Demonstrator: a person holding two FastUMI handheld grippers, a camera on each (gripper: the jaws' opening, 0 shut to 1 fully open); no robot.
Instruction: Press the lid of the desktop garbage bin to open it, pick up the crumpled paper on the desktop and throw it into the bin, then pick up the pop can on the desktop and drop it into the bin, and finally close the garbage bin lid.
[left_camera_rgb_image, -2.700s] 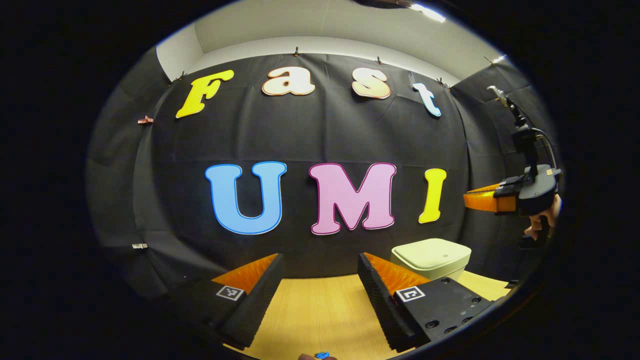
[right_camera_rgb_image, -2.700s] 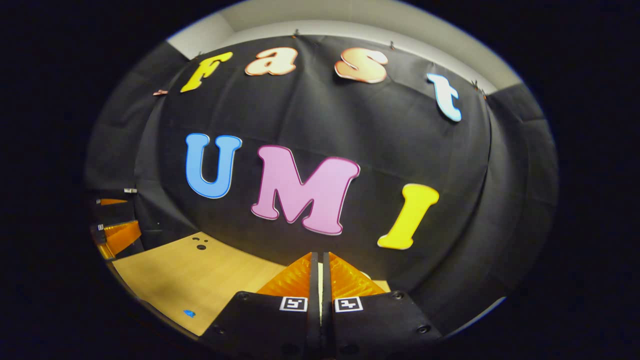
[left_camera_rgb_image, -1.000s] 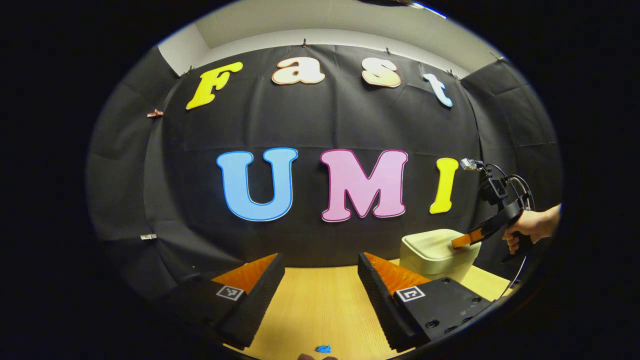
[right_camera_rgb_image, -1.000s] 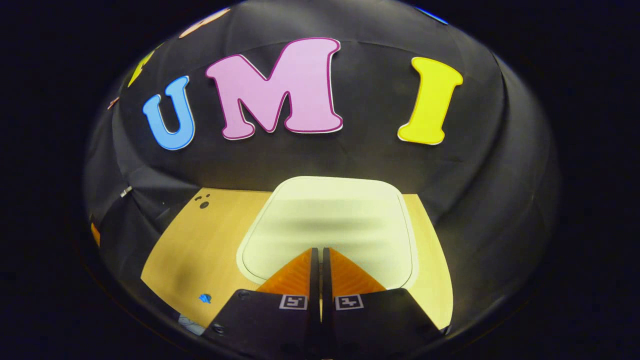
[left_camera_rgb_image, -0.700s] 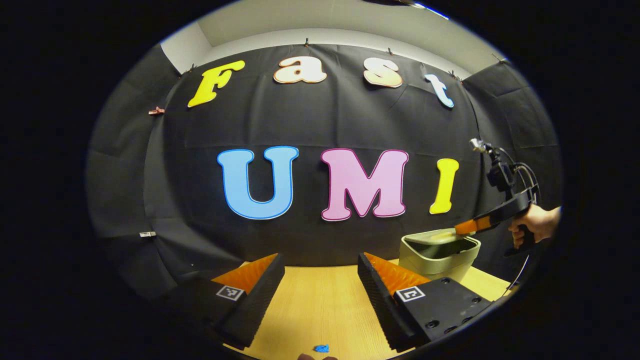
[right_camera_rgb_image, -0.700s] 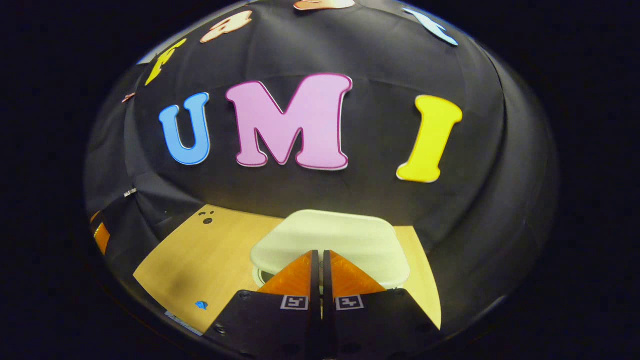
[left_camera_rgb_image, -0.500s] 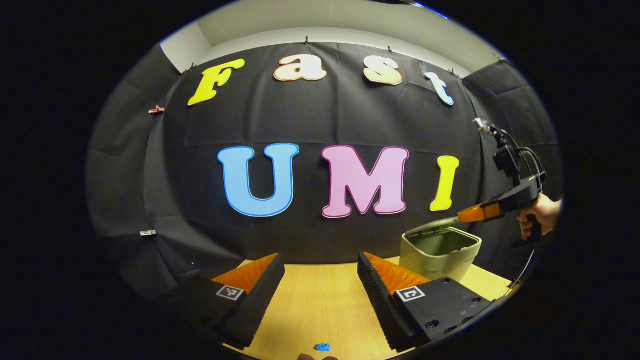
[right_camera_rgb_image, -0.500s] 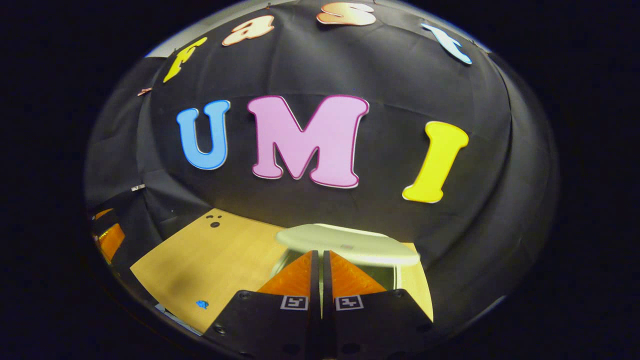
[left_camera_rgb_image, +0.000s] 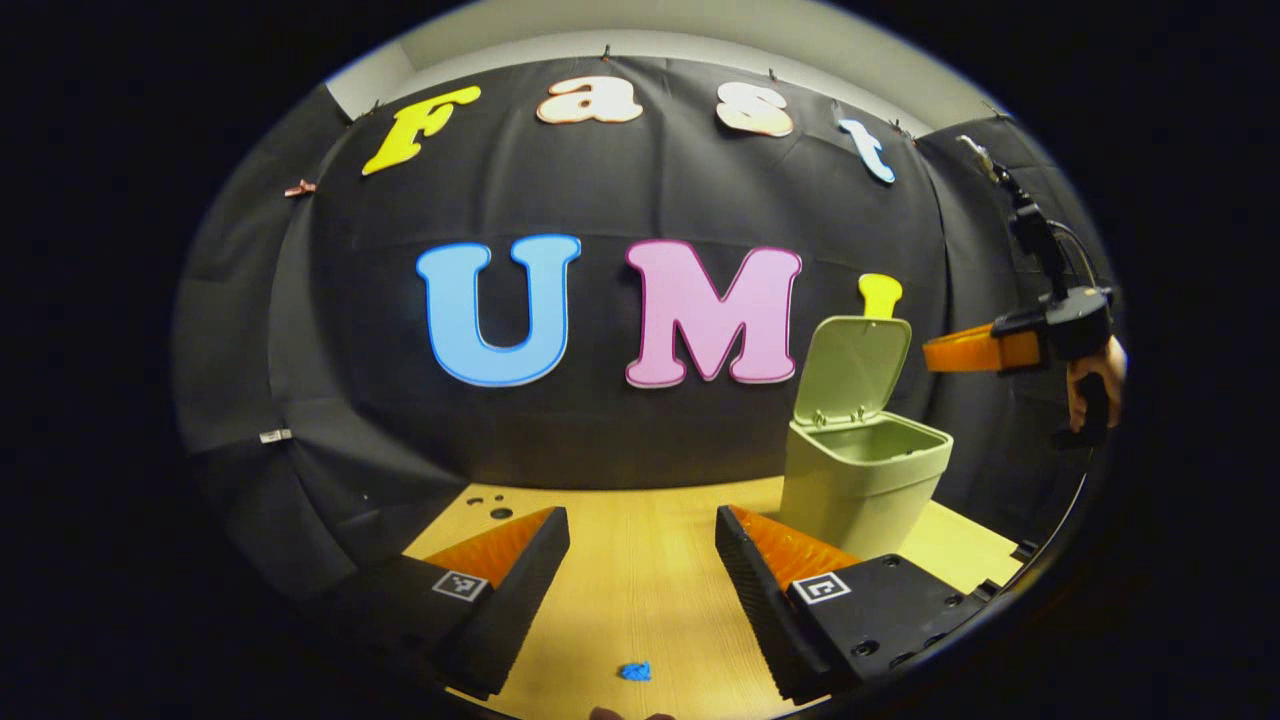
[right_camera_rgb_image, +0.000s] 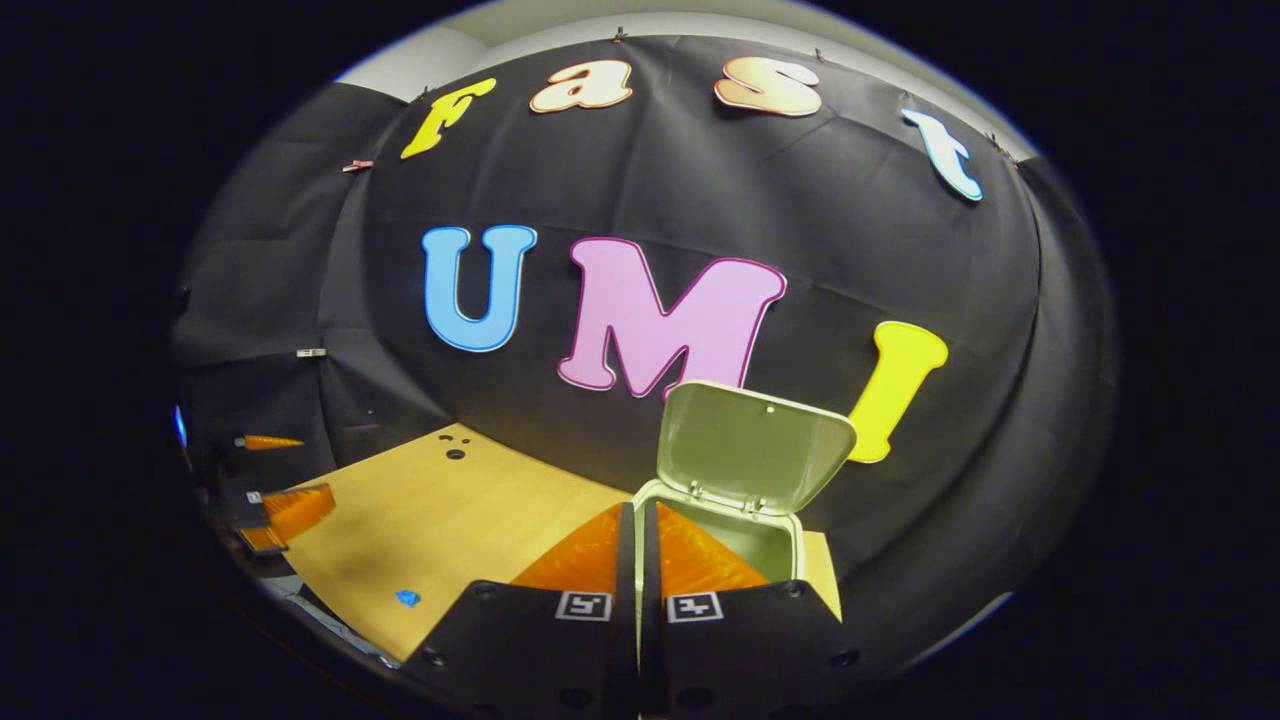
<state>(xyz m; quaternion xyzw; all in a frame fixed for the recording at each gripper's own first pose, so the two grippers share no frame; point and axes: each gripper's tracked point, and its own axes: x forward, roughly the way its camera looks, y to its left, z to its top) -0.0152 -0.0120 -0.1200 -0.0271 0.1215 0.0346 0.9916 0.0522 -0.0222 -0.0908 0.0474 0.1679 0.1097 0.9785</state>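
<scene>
On table (left_camera_rgb_image: 640, 590): bin (left_camera_rgb_image: 858, 490) lid (left_camera_rgb_image: 850, 366) upright, interior unseen.

Recording booth, probably lab: black cloth wall (left_camera_rgb_image: 620, 440), bare wooden desktop (left_camera_rgb_image: 640, 590).

Light wood-grain tabletop (left_camera_rgb_image: 650, 560), lower centre of left gripper view. Standing on it, right of centre: pale green plastic desktop bin (left_camera_rgb_image: 858, 490), hinged lid (left_camera_rgb_image: 850, 368) upright. Lower centre: small blue scrap (left_camera_rgb_image: 634, 671). Far left edge near the black cloth: cluster of small dark round holes (left_camera_rgb_image: 492, 506), nature unclear.
</scene>
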